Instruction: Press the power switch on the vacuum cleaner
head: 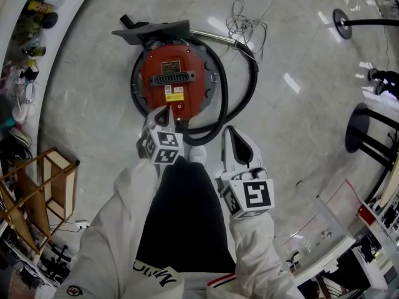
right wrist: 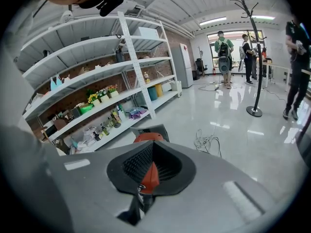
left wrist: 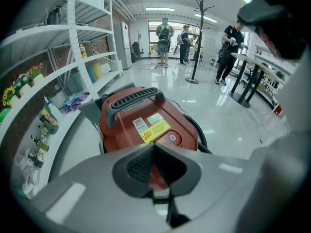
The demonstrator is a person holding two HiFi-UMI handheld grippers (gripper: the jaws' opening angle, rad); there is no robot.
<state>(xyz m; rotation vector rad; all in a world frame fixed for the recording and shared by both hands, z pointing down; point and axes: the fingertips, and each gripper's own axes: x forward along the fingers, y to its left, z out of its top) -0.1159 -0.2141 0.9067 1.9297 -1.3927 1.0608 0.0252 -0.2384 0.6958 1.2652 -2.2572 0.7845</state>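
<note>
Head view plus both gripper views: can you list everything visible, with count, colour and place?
vacuum cleaner: one, red, on the floor ahead
power switch: one, red, vacuum's near top edge
hose: one, black, looped round the vacuum
cord: one, pale, tangled on the floor beyond
shelving: one run, white, along the wall
coat stand: one, black, mid-room
people: at least three, far end
left gripper: one, grey, shut, tip over the switch area
right gripper: one, grey, shut, empty, beside it
</note>
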